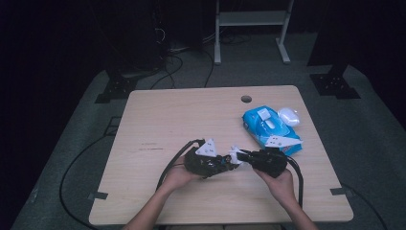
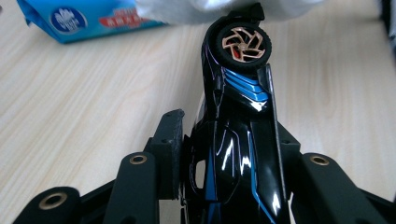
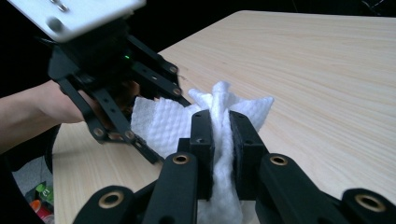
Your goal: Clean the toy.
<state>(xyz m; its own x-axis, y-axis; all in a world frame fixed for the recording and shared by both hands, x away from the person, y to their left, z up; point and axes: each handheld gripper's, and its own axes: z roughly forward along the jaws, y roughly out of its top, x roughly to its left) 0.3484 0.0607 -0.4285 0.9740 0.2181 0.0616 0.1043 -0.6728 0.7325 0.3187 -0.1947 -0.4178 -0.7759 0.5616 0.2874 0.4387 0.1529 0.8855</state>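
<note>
Wide bare tabletop (image 1: 158, 120) left and ahead of the work; blue wet-wipe pack (image 1: 270, 129) and a white lidded object (image 1: 289, 116) crowding the right edge, near the right gripper (image 1: 244, 155). Left gripper (image 1: 229, 165) near the front-centre, level, pointing right, clamped on a black-and-blue toy car (image 2: 236, 135), one wheel (image 2: 243, 43) outward. Right gripper level, pointing left, pinching a white wipe (image 3: 219, 116) against the car's far end.

Dim room, lit table (image 1: 167, 120) sharp, glare on glossy black.
</note>
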